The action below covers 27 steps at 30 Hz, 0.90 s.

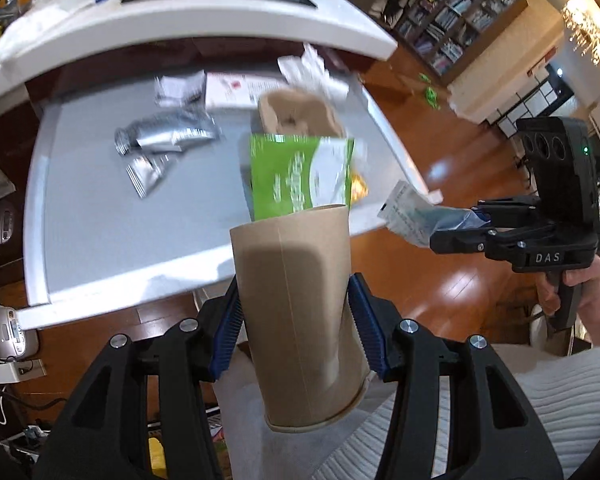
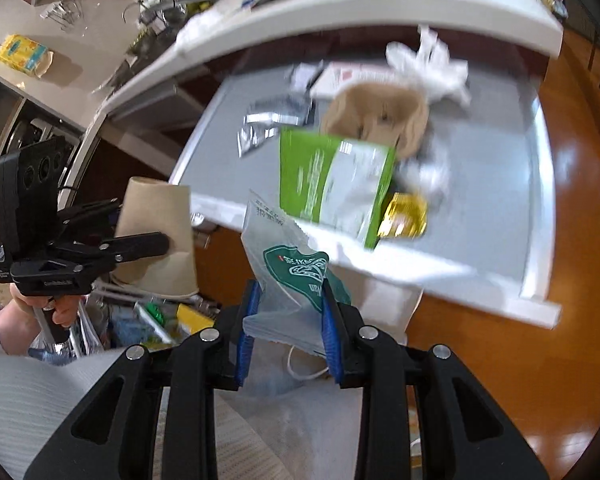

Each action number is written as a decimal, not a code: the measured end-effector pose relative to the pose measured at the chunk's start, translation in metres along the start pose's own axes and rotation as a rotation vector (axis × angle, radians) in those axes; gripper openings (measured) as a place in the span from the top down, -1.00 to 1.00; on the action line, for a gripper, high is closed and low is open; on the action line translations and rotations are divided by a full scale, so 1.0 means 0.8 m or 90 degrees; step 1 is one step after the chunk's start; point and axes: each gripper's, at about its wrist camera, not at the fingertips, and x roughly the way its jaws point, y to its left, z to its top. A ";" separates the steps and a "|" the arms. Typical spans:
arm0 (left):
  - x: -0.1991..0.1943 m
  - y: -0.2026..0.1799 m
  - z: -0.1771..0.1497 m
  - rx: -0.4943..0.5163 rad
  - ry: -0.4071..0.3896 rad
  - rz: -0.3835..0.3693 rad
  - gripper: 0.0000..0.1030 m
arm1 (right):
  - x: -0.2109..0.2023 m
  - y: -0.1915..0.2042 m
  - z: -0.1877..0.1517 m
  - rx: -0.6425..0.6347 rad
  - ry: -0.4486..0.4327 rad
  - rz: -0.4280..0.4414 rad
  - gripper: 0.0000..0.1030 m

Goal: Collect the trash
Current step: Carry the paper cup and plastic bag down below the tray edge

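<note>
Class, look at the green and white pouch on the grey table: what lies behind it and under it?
Behind the green and white pouch stands a brown cardboard carrier, partly hidden. A gold wrapper pokes from under its corner; the rest beneath is covered.

Grey worktop point(image 1: 100, 220) with white rim. Polished wooden floor point(image 1: 440, 280) beyond. Bookshelf point(image 1: 456, 12) far back. White counter point(image 2: 380, 4) above, cluttered.

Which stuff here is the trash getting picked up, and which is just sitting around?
Trash for the job:
- paper cup, in left gripper
- plastic wrapper, in right gripper
- green pouch
- silver tubes

Just there:
- bookshelf
- tissue pack
</note>
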 end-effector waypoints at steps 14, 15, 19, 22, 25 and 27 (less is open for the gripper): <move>0.088 0.015 -0.037 -0.020 0.063 0.007 -0.01 | 0.100 -0.021 -0.028 0.030 0.079 -0.016 0.43; 0.093 0.015 -0.039 -0.017 0.067 0.012 -0.01 | 0.106 -0.023 -0.028 0.030 0.083 -0.022 0.43; 0.111 0.011 -0.043 -0.005 0.075 0.018 -0.01 | 0.126 -0.030 -0.029 0.033 0.093 -0.042 0.43; 0.123 0.009 -0.046 0.004 0.080 0.030 -0.01 | 0.136 -0.033 -0.027 0.038 0.095 -0.056 0.43; 0.129 0.011 -0.045 0.003 0.075 0.041 -0.01 | 0.142 -0.033 -0.026 0.028 0.090 -0.077 0.43; 0.132 0.013 -0.043 0.001 0.073 0.043 -0.01 | 0.144 -0.033 -0.024 0.028 0.088 -0.084 0.43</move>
